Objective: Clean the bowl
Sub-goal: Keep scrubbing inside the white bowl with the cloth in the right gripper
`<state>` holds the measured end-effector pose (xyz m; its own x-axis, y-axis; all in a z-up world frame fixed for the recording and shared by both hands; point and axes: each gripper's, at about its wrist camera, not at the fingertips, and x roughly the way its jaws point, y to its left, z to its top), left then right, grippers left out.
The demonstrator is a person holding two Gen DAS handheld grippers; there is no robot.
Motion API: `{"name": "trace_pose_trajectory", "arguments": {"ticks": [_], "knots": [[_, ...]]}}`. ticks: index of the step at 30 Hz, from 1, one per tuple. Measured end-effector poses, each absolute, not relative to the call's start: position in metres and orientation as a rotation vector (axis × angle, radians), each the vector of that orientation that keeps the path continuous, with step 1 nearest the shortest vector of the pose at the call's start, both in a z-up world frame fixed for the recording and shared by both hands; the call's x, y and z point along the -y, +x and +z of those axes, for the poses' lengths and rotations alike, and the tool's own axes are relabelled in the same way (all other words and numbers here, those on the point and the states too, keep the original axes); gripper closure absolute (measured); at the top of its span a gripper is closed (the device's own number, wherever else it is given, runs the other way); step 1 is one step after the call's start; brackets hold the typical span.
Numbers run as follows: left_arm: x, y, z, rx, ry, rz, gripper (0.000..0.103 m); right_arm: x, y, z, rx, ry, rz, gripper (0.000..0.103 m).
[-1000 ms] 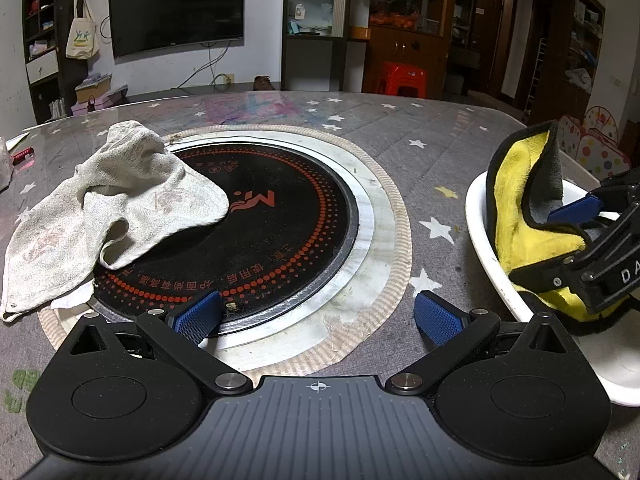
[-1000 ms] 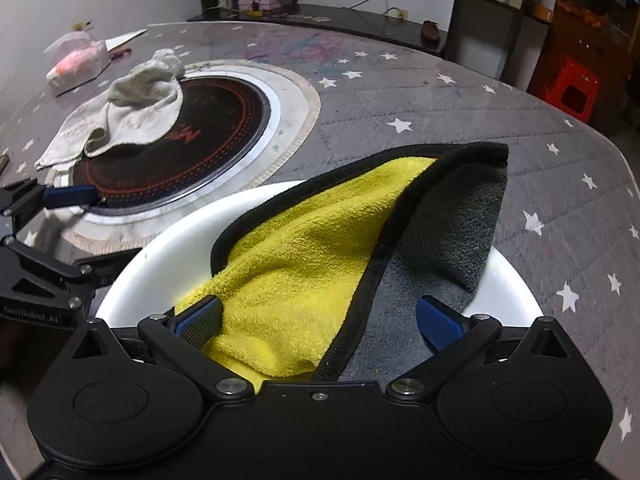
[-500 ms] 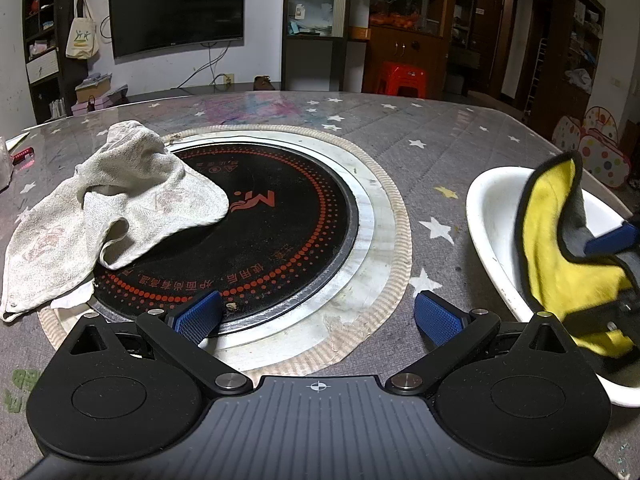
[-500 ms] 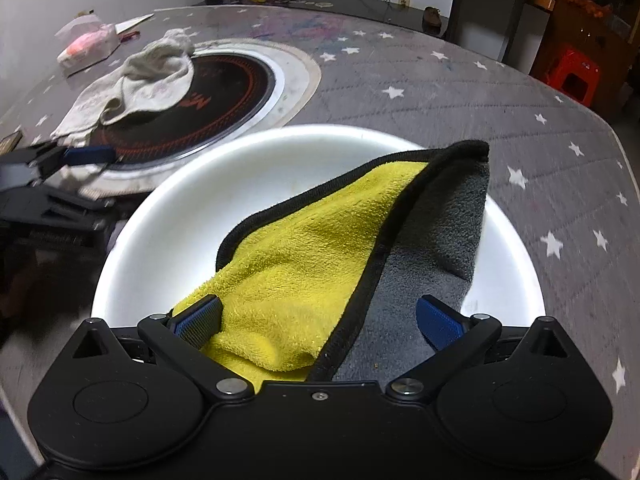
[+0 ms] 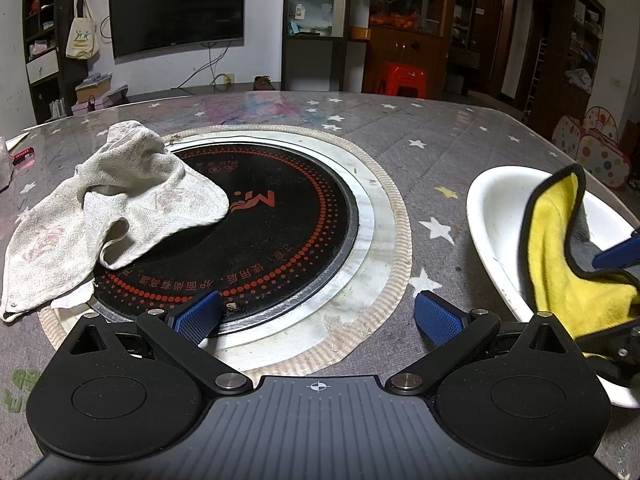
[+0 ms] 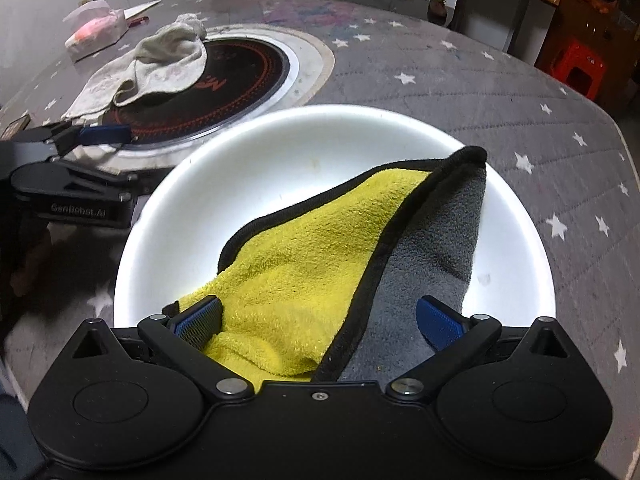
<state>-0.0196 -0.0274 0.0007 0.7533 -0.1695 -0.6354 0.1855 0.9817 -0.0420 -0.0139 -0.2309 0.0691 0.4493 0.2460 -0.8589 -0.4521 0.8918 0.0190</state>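
White bowl (image 6: 320,148) is seen at centre frame in the right wrist view, resting on the star-patterned surface (image 6: 460,80). A yellow-and-grey cloth (image 6: 320,264) is draped inside it, bunched between the spread fingers of the right gripper (image 6: 320,322); whether it is clamped cannot be told. Left gripper (image 5: 316,316) is held released, empty, over the round cooktop (image 5: 260,232) at lower centre. A worn towel (image 5: 108,204) is noted at left.

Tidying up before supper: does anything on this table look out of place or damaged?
Yes. A stained off-white rag lies crumpled half across the round black cooktop, an odd spot for cloth. The beige woven mat ring round the cooktop is frayed and peeling at its near edge, and a crumb sits on the glass there.
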Motion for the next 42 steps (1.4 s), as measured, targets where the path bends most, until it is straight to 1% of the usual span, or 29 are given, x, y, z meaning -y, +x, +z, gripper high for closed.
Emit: {"name": "trace_pose_trajectory", "arguments": {"ticks": [10,19,32,42], "knots": [[0.027,-0.02,0.001,-0.691,0.024,-0.193,0.0,0.223,0.013,0.065,-0.959,-0.202,0.433,0.0],[0.027,-0.019,0.001,-0.691,0.023,-0.193,0.0,0.228,0.018,0.064,-0.926,-0.209,0.463,0.0],[0.028,-0.02,0.001,-0.696,0.033,-0.193,0.0,0.241,0.004,0.067,-0.959,-0.235,0.489,0.0],[0.026,-0.02,0.01,-0.764,-0.006,-0.187,0.0,0.244,-0.007,0.068,-0.968,-0.25,0.51,0.0]]}}
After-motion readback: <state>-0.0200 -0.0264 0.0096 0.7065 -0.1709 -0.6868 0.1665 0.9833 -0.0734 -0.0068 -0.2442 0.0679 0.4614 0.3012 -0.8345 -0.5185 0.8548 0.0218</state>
